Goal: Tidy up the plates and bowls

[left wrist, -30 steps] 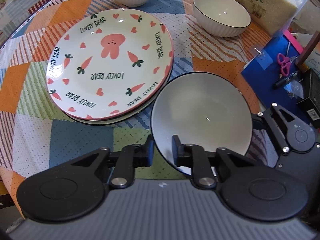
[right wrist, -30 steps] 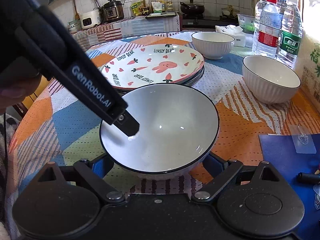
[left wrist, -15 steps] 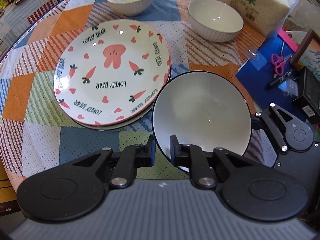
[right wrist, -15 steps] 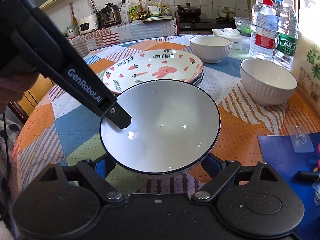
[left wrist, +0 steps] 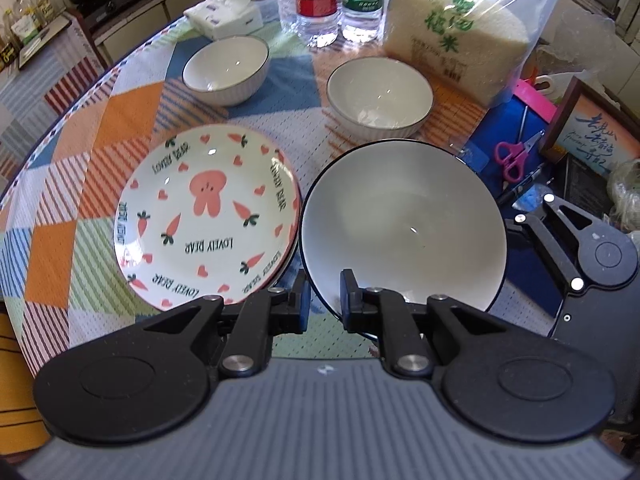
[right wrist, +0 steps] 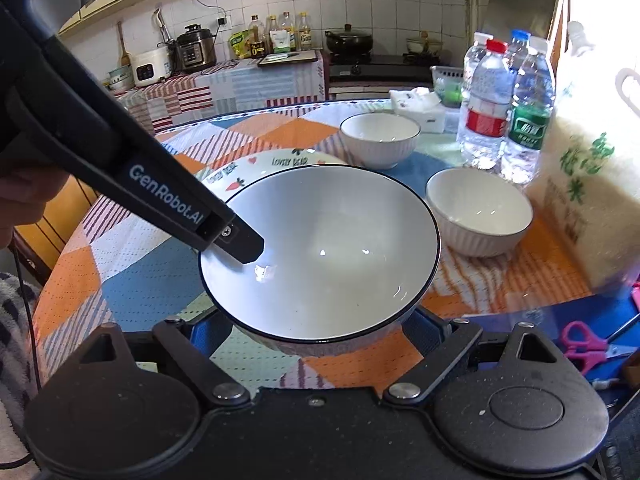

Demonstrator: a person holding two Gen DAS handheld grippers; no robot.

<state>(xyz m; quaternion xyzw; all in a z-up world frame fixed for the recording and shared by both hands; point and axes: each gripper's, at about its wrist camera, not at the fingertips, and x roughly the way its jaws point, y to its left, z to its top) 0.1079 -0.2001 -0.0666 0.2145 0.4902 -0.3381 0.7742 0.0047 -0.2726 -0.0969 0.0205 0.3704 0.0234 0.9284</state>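
Observation:
My left gripper (left wrist: 324, 296) is shut on the near rim of a white bowl with a dark rim (left wrist: 404, 224), one finger inside and one outside, holding it above the table. In the right wrist view the same bowl (right wrist: 324, 256) sits between the wide-open fingers of my right gripper (right wrist: 316, 330), which flank its base; the left gripper's finger (right wrist: 240, 246) reaches into it from the left. A stack of rabbit-and-carrot plates (left wrist: 208, 216) lies to the left of the bowl. Two smaller white ribbed bowls (left wrist: 226, 68) (left wrist: 380, 96) stand further back.
Water bottles (right wrist: 508, 120), a bag of rice (left wrist: 452, 36) and a tissue pack (left wrist: 224, 16) stand at the table's far side. A blue mat with pink scissors (left wrist: 510, 156), a pen and a framed picture (left wrist: 596, 136) lies to the right. The round table's edge curves at left.
The held bowl and both grippers have risen and tilted back, so more of the far table and kitchen shows. The left gripper's hold on the rim is unchanged.

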